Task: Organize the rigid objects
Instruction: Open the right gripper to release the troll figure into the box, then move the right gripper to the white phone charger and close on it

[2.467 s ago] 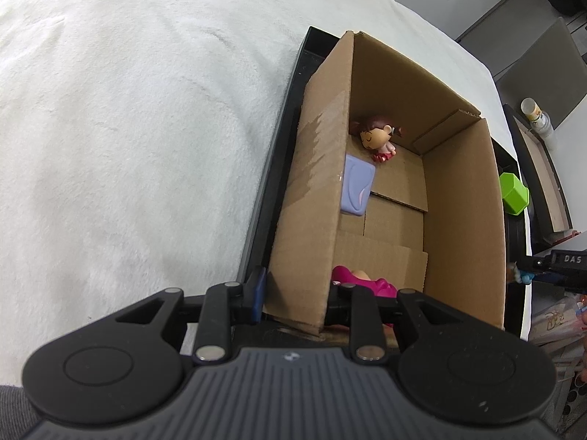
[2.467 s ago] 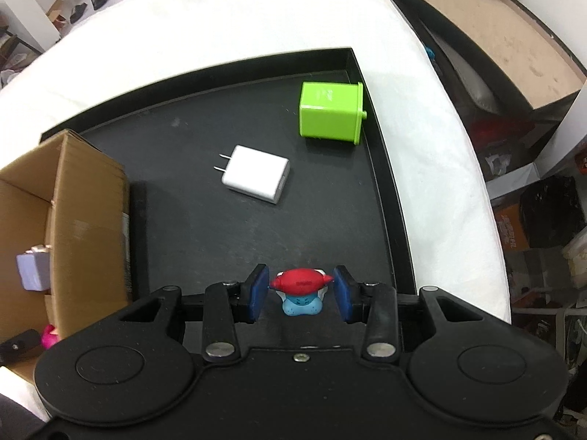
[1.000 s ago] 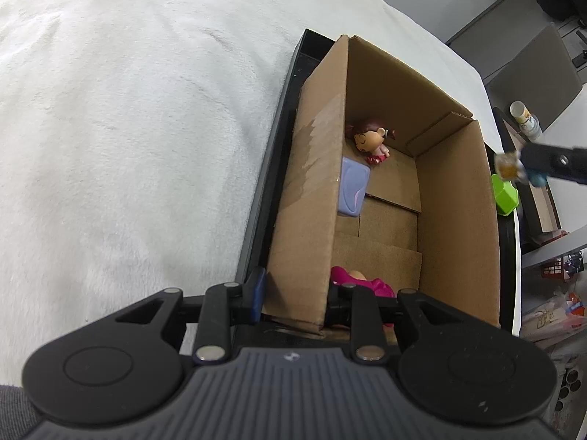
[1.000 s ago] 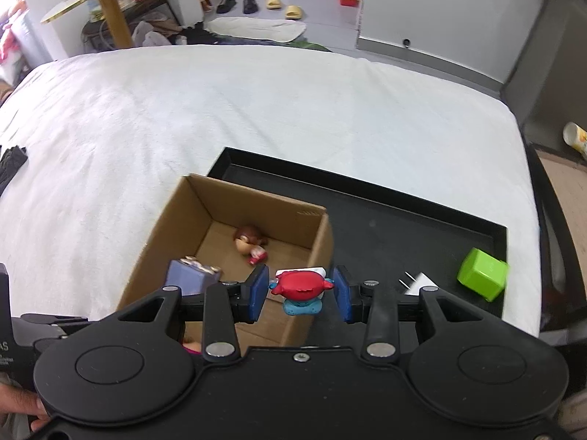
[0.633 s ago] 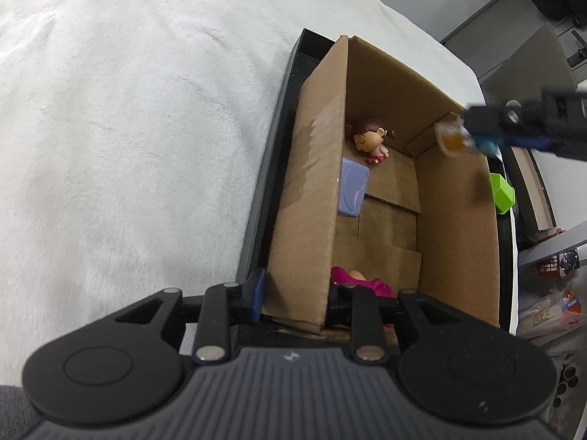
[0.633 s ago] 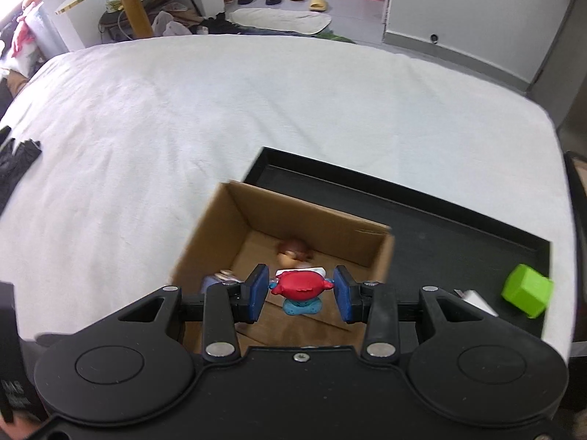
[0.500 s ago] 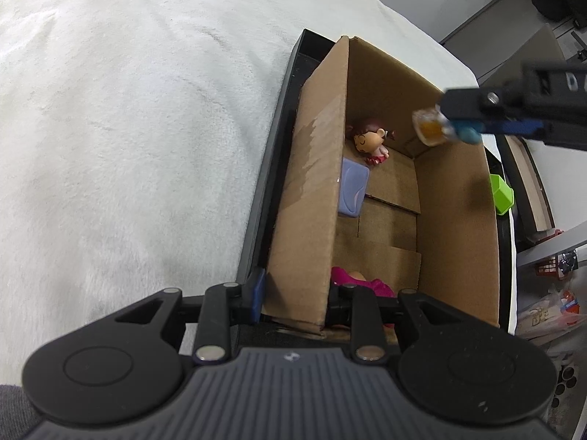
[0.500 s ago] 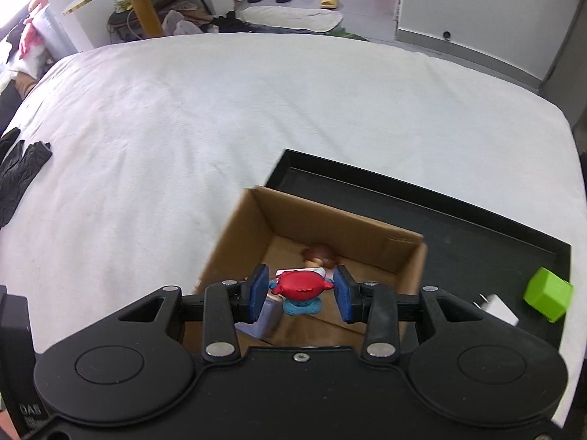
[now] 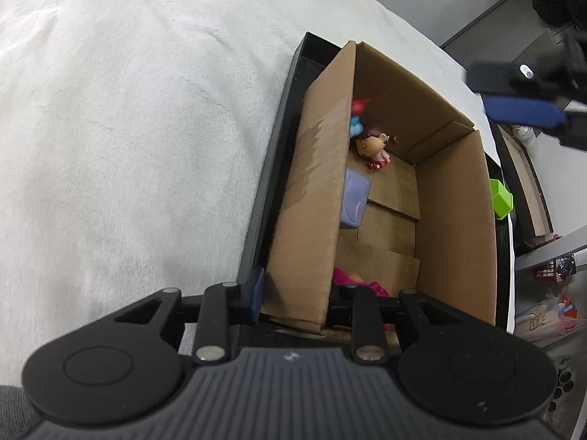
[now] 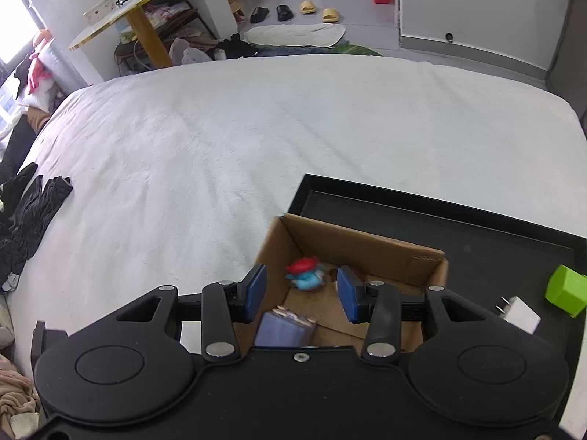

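Observation:
A cardboard box (image 9: 455, 198) stands on a black tray (image 9: 271, 168) on the white bed. My left gripper (image 9: 297, 297) is shut on the box's near left wall (image 9: 312, 220). My right gripper (image 10: 301, 293) is open above the box (image 10: 367, 247); it also shows at the upper right of the left wrist view (image 9: 521, 110). A red-and-blue toy figure (image 10: 306, 275) drops below it into the box's far corner (image 9: 357, 115). Inside also lie a small doll (image 9: 372, 148), a lilac block (image 9: 354, 203) and a pink toy (image 9: 354, 282).
A green cube (image 10: 567, 291) and a white charger plug (image 10: 519, 313) lie on the tray to the right of the box. Black clothing (image 10: 25, 216) lies at the bed's left edge. The white bedspread (image 10: 256, 128) spreads beyond the tray.
My right gripper carried the red-and-blue figure from the tray to over the box, then opened and let it go; it now sits low in the box's far corner. The left gripper kept its hold.

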Demonstrator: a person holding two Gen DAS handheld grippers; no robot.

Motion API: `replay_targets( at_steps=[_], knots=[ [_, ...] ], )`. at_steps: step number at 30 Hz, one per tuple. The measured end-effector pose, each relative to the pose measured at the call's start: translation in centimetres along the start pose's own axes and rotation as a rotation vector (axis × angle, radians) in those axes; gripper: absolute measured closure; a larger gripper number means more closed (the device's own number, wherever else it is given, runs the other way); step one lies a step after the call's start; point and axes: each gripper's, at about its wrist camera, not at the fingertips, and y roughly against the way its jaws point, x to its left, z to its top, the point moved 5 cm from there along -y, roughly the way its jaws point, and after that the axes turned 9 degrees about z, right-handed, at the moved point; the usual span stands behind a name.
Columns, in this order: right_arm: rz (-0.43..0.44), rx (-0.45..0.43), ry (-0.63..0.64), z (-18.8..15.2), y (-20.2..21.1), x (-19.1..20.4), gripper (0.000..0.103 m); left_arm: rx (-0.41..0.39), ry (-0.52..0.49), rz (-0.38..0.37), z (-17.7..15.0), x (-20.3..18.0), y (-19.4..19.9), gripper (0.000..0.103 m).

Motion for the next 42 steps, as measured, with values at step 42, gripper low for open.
replay_targets(
  at_steps=[42],
  knots=[
    [-0.142,-0.025,0.005,-7.1,7.7,-11.5,0.031,-0.01,0.008,0.06,-0.1,-0.8,0.3,0.077]
  ],
)
